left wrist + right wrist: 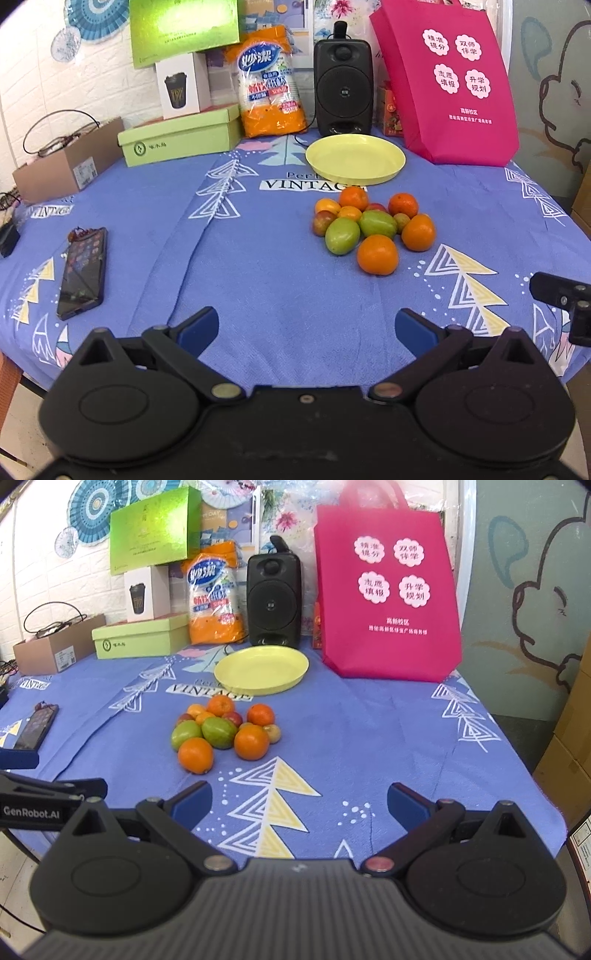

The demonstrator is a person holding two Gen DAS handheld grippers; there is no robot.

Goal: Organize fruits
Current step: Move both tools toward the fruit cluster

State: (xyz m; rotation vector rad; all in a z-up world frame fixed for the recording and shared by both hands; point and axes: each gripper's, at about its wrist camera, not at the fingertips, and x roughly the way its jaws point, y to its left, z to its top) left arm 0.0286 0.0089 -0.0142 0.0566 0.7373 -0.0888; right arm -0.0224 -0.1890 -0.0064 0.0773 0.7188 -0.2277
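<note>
A pile of fruit (373, 225) lies on the blue tablecloth: several oranges, two green fruits and some small reddish ones; it also shows in the right wrist view (225, 733). An empty yellow plate (355, 158) sits just behind the pile, also in the right wrist view (261, 669). My left gripper (306, 328) is open and empty, near the table's front edge, short of the pile. My right gripper (300, 805) is open and empty, to the right of and in front of the pile. Its tip shows at the left wrist view's right edge (561, 295).
A phone (83, 273) lies at the left. Along the back stand a black speaker (342, 86), a pink bag (450, 81), an orange packet (271, 85), green boxes (177, 138) and a cardboard box (66, 162). The table edge curves off at the right (532, 775).
</note>
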